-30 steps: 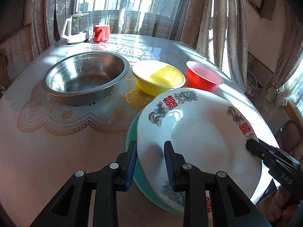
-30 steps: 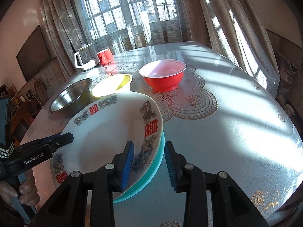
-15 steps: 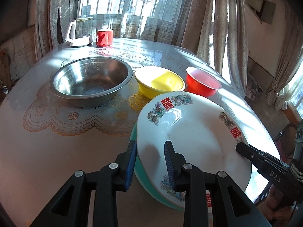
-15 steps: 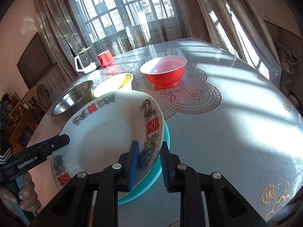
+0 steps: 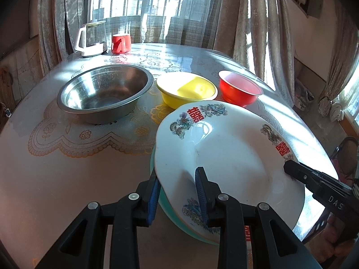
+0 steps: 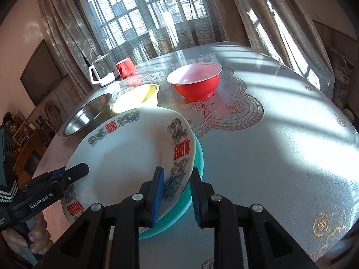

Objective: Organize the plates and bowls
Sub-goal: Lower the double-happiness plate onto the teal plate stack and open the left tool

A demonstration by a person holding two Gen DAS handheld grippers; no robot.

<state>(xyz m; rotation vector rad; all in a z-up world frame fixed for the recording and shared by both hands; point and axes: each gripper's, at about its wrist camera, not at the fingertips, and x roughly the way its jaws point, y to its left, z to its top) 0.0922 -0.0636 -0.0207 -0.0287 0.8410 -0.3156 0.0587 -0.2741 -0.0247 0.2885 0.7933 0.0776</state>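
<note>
Right hand-held gripper (image 6: 176, 194) has just been closing its jaws; now narrow and pinching the near-right rim of the white plate (image 5: 224, 154), with the teal plate (image 6: 197, 157) under it also sitting between the pads. Left hand-held gripper (image 5: 177, 194) is holding narrow on the opposite rim of the same white plate, apparently catching the teal edge too. So both sides are gripped now and the pair is looking ready for a two-handed lift, I'd guess toward stacking. White plate is lying on the teal one on the table (image 6: 280, 145), empty. Behind the white plate: steel bowl (image 5: 105, 93), yellow bowl (image 5: 186, 89) and red bowl (image 5: 239, 89), all sitting empty and separate. Kettle (image 5: 90, 39) and red mug (image 5: 121, 43) are sitting far behind the steel bowl.
</note>
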